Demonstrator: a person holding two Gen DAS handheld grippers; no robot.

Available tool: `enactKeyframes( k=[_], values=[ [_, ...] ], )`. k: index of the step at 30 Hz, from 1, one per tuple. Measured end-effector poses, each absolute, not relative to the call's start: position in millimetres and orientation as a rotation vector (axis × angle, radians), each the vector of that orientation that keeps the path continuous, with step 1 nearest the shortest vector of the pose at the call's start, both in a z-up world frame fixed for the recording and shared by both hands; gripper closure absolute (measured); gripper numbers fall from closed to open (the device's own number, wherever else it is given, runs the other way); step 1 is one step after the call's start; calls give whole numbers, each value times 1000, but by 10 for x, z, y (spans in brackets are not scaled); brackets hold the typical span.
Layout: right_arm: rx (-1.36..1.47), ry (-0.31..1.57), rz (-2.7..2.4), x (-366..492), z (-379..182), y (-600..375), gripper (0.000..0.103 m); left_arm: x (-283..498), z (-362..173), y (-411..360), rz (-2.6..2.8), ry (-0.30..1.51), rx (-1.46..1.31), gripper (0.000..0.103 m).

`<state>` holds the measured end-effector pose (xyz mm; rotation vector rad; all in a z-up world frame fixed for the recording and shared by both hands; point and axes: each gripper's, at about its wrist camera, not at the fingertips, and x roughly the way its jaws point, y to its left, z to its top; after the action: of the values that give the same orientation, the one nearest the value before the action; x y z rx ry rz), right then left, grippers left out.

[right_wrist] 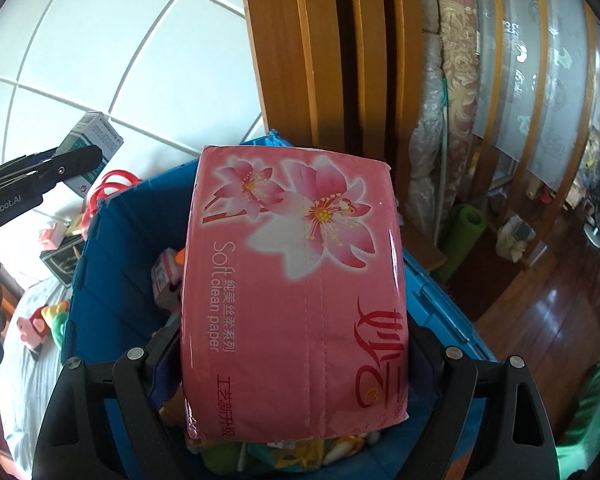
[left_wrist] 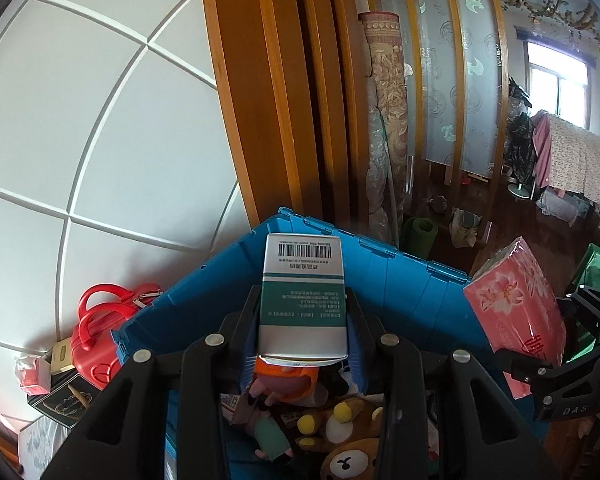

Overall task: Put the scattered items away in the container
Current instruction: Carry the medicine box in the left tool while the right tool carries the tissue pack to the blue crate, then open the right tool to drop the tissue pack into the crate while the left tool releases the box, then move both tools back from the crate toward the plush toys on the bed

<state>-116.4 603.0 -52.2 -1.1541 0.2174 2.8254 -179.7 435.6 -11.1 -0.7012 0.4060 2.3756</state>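
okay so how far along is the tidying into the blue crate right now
Done: a brown bear plush and other toys lie in the blue plastic crate. In hand: the left gripper holds a green-and-white carton, the right gripper a pink tissue pack, both above the crate. Left: small toys on the bedsheet outside.

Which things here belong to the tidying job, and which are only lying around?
Belong to the job:
- blue container
- green-and-white box, held by the left gripper
- pink tissue pack, held by the right gripper
- plush bear, already inside

Lying about:
- red handbag
- rolled carpet
- green mat roll
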Motion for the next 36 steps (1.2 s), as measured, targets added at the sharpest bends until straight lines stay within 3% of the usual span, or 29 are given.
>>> enactKeyframes(
  k=[4,5,7,9,36],
  values=[
    [-1157,214,2838,-1188,-526,6004,12,-1889,-123,4294,2410,348,-730,65],
    [-1156,219,2842,-1194,-526,6004,11,-1928,-136,4271,2421,330,-754,61],
    [-1127,234,2852,-1192,-513,6019,2,-1985,-158,4217,2452,300,-788,10],
    [-1110,233,2861,-1199,-500,6017,0,-1999,-176,4130,2488,275,-783,2],
    [-1121,157,2961,-1143,-373,5379,0,-1692,-325,3176,2614,230,-856,2]
  ],
)
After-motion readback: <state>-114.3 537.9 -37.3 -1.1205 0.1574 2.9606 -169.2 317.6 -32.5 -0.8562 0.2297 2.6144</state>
